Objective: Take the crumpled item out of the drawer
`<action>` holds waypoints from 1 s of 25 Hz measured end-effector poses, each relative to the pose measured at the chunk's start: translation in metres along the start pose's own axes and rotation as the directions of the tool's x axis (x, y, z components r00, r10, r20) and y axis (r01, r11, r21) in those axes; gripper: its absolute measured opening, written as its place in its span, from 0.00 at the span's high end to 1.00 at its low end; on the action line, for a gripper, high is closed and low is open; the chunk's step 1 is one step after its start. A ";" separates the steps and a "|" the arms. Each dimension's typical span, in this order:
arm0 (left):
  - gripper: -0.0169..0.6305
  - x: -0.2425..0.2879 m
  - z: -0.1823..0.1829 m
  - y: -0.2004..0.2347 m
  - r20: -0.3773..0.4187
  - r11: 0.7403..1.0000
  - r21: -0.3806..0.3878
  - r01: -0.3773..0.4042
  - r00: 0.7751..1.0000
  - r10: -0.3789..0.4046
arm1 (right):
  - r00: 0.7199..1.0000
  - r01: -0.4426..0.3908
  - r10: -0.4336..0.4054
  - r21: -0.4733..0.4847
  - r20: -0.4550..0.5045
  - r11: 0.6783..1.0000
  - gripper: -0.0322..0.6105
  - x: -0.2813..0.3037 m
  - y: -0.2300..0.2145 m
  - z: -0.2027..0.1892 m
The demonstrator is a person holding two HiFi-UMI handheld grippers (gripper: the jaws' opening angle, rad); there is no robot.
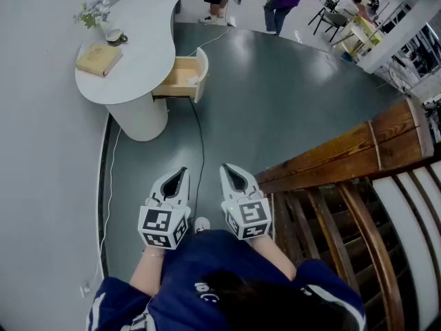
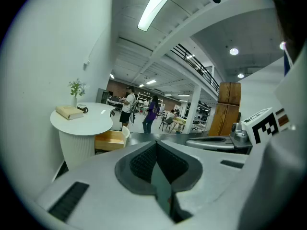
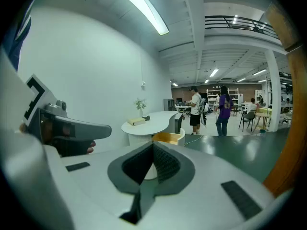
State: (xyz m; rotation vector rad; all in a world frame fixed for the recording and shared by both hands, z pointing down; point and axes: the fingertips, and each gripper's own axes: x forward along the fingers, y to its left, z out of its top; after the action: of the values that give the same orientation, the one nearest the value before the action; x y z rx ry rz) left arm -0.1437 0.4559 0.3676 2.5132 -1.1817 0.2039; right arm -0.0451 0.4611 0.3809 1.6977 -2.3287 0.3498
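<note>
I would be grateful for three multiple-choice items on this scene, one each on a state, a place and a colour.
1. The drawer is: A shut; B pulled open; C taken out.
2. The book lies: A on the white table; B in the drawer; C under the table.
3. The drawer's inside is: A black; B red; C light wood.

Answers: 1 B, its front stands out from the table's base in the head view. 2 A, it rests on the tabletop near the wall. 3 C, the head view shows pale wooden walls and bottom.
</note>
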 end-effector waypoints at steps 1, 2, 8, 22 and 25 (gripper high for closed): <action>0.97 0.000 0.001 0.001 0.003 1.000 -0.002 0.004 1.000 -0.004 | 1.000 0.002 -0.002 -0.004 -0.001 1.000 0.94 0.003 0.001 0.001; 0.97 0.000 0.002 0.003 0.005 1.000 -0.004 0.008 1.000 -0.008 | 1.000 0.004 -0.004 -0.007 -0.002 1.000 0.94 0.005 0.003 0.002; 0.97 0.002 0.004 0.018 0.002 0.999 -0.006 0.035 0.999 -0.035 | 1.000 0.021 -0.021 -0.011 -0.005 1.000 0.94 0.020 0.015 0.008; 0.97 0.032 0.013 0.068 -0.032 0.996 0.026 0.090 0.995 -0.089 | 0.996 0.086 -0.084 0.066 -0.031 0.994 0.94 0.062 0.027 -0.001; 0.97 0.040 0.013 0.074 -0.045 0.996 0.026 0.087 0.995 -0.086 | 0.995 0.095 -0.092 0.067 -0.045 0.993 0.94 0.068 0.022 -0.003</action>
State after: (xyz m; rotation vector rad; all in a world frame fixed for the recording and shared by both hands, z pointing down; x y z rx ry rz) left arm -0.1750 0.3785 0.3857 2.5644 -1.0579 0.2540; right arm -0.0860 0.4075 0.4046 1.8059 -2.2233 0.4478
